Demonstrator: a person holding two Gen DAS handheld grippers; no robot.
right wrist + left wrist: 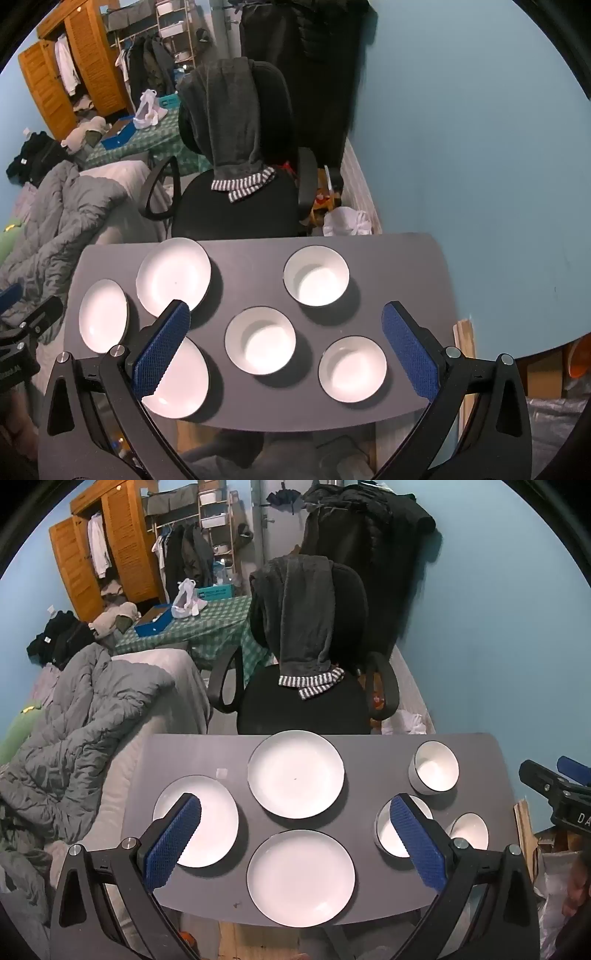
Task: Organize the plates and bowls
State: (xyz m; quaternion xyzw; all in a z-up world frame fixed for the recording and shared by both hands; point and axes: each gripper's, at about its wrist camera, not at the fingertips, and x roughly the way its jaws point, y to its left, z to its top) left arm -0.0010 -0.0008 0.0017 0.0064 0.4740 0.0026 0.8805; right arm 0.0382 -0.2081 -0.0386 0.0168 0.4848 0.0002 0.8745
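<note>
White plates and bowls are sitting on a grey table [184, 753], both grippers hovering above it.

Left gripper [295, 834] is hanging with jaws spread wide, holding nothing, over three plates: far plate [295, 773], left plate [212, 819] and near plate [301, 878], all apart. Right gripper [286, 347] is likewise gaping wide and empty, over three bowls: far bowl [316, 276] at upper centre, middle bowl [260, 340] and near bowl [352, 369] at lower right. Black office chair [303, 701] is standing behind the table.
</note>
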